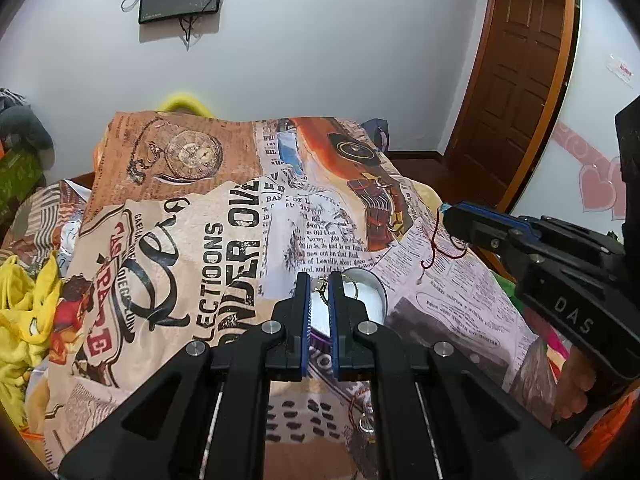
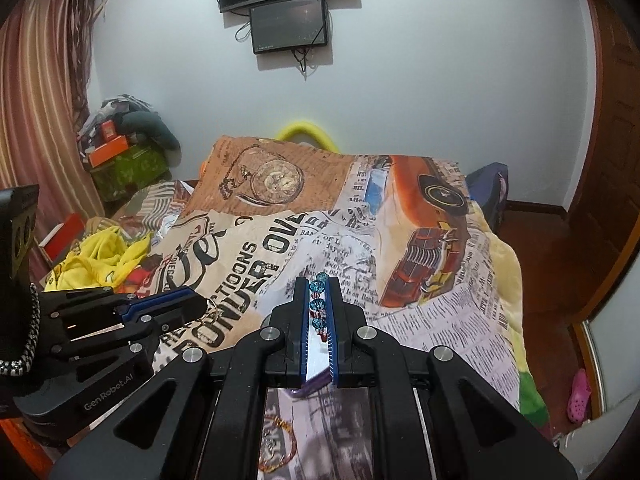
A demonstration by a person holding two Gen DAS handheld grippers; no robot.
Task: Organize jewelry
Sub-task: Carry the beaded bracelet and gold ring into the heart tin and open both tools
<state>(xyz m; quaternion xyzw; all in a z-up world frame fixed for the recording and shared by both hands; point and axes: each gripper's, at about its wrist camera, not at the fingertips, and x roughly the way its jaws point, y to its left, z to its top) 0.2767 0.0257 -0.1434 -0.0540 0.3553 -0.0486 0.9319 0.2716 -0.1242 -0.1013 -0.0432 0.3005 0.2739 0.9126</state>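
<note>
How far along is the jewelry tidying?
Midway, it seems. The right gripper pinches a blue beaded bracelet; the left gripper holds a small gold ring piece over the round tin. A red-string piece remains on the blanket.

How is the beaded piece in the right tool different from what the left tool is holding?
The beaded strand shows blue faceted beads with small red ones between; the gold ring piece is thin gold metal. A red string dangles from the right tool, while the ring piece shows none. The beads run along the right tool's fingers, but the ring piece sits near the tip of the left tool. Both are pinched above the printed blanket.
</note>
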